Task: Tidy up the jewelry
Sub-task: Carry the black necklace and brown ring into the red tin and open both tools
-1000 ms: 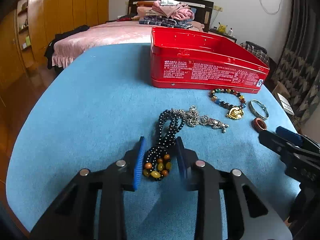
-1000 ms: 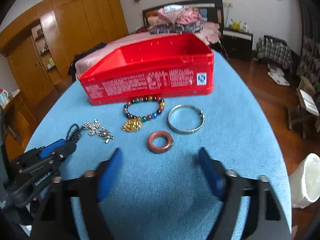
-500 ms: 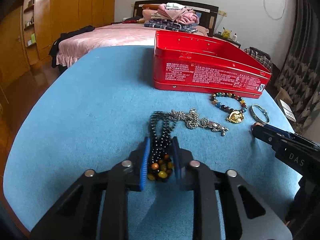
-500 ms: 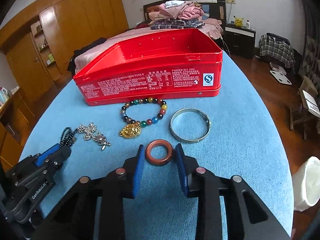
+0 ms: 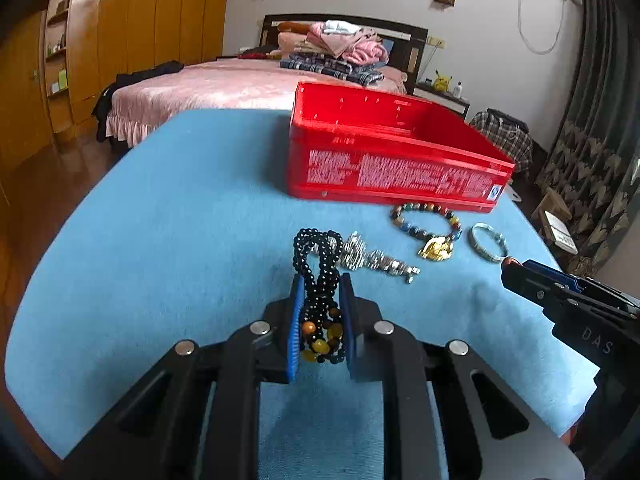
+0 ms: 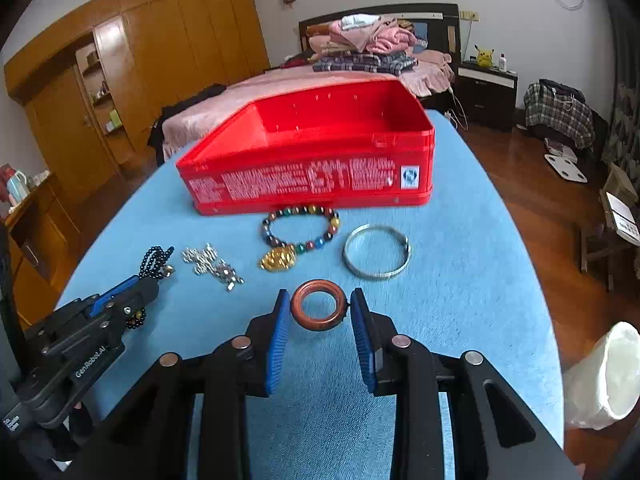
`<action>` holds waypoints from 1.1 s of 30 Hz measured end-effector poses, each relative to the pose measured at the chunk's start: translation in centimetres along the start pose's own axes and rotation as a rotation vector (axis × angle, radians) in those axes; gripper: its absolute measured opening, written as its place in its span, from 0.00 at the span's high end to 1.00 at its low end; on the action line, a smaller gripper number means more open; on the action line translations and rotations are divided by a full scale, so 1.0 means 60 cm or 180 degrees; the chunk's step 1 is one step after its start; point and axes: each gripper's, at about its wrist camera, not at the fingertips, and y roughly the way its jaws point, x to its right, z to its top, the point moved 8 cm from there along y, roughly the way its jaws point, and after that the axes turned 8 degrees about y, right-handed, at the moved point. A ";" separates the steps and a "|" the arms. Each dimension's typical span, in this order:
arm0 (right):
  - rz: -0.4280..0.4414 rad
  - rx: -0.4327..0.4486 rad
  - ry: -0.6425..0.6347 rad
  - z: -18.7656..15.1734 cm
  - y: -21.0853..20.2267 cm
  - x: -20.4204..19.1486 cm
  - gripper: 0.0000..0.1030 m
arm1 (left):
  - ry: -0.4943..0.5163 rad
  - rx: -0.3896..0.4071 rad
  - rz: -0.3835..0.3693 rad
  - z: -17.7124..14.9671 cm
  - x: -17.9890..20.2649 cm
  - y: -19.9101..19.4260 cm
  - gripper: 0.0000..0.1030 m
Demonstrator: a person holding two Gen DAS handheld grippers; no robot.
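An open red box stands at the back of the blue table. In the left wrist view my left gripper is shut on a black bead necklace with amber beads. In the right wrist view my right gripper is shut on a brown-red ring, its pads touching both sides. A silver chain, a multicoloured bead bracelet with a gold charm and a silver bangle lie in front of the box.
The blue table drops off at the right to a wooden floor, with a white bin beside it. A pink bed with folded clothes stands behind the table. Wooden wardrobes line the left wall.
My left gripper closed on the necklace and lifted its end slightly. My right gripper closed from wide open around the brown-red ring.
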 end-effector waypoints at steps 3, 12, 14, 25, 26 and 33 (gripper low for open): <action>0.0020 0.0087 -0.0017 0.021 -0.013 -0.006 0.70 | 0.0017 0.0073 -0.0008 0.023 0.002 -0.010 0.85; 0.0066 0.0355 -0.0024 0.097 -0.030 -0.013 0.70 | 0.0006 0.0293 -0.0014 0.101 0.006 -0.016 0.85; 0.0071 0.0416 -0.0028 0.114 -0.032 -0.015 0.70 | 0.0001 0.0347 -0.0026 0.122 0.006 -0.015 0.85; 0.0120 0.0596 -0.0021 0.212 -0.002 -0.018 0.70 | 0.0010 0.0580 -0.0103 0.238 0.021 0.023 0.85; 0.0120 0.0602 -0.0021 0.220 0.003 -0.017 0.70 | 0.0025 0.0589 -0.0112 0.247 0.024 0.031 0.85; 0.0133 0.0595 -0.0005 0.255 0.047 -0.009 0.70 | 0.0072 0.0590 -0.0171 0.290 0.040 0.082 0.85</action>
